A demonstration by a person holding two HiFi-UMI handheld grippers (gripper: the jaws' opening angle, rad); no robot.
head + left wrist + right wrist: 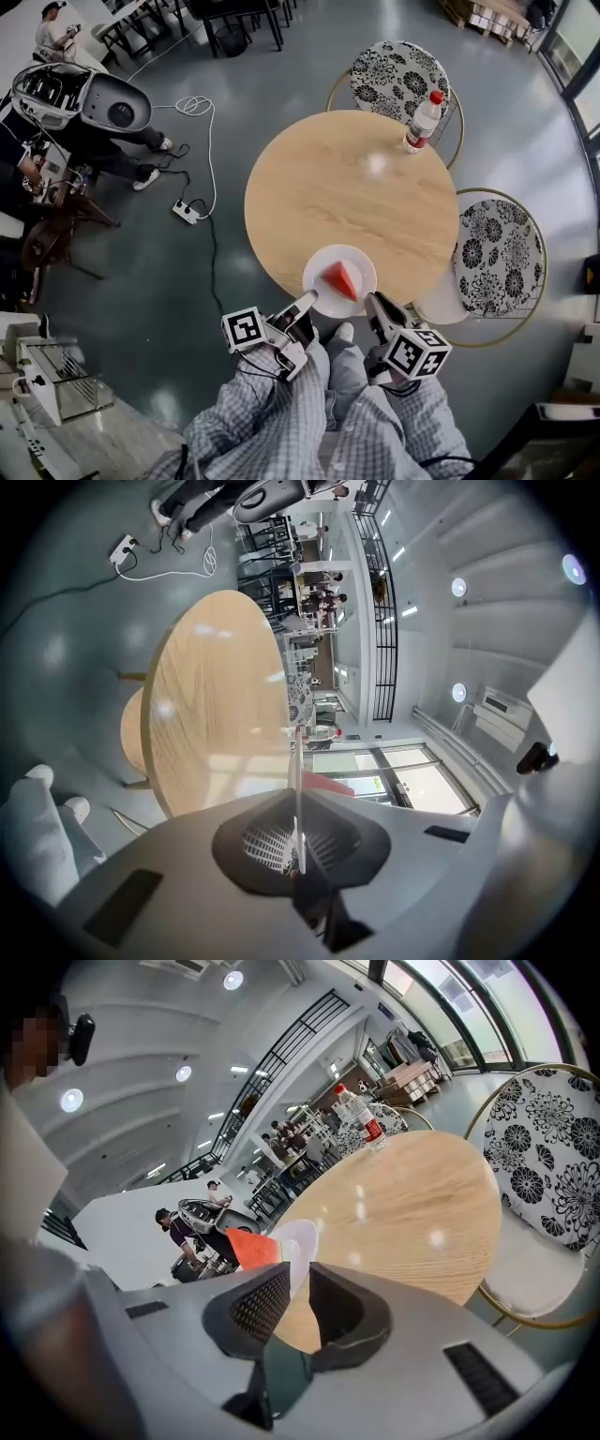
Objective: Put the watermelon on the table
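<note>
Nearly there, I am gripping the plate [323, 270] with my left claw [307, 302] and right claw [375, 302] both clamped on its rim, carrying the watermelon [341, 279] at the near edge of the table [347, 187], release pending

I found a round wooden table [347, 178] directly ahead of the left tongs [305, 307] and the right tongs [377, 307]. One floral-cushioned chair [398, 75] stood beyond the table's far edge. A second chair [502, 258] of the same pattern stood just right of the right tongs. The grey floor [525, 131] was glossy and threw back the light. A white power strip [186, 213] lay on it, left of the left tongs, with its white cable [194, 105] coiled farther off. Far ahead I noted a black railing [281, 1049], tall windows [487, 997] and round ceiling lamps [72, 1100], lit.
</note>
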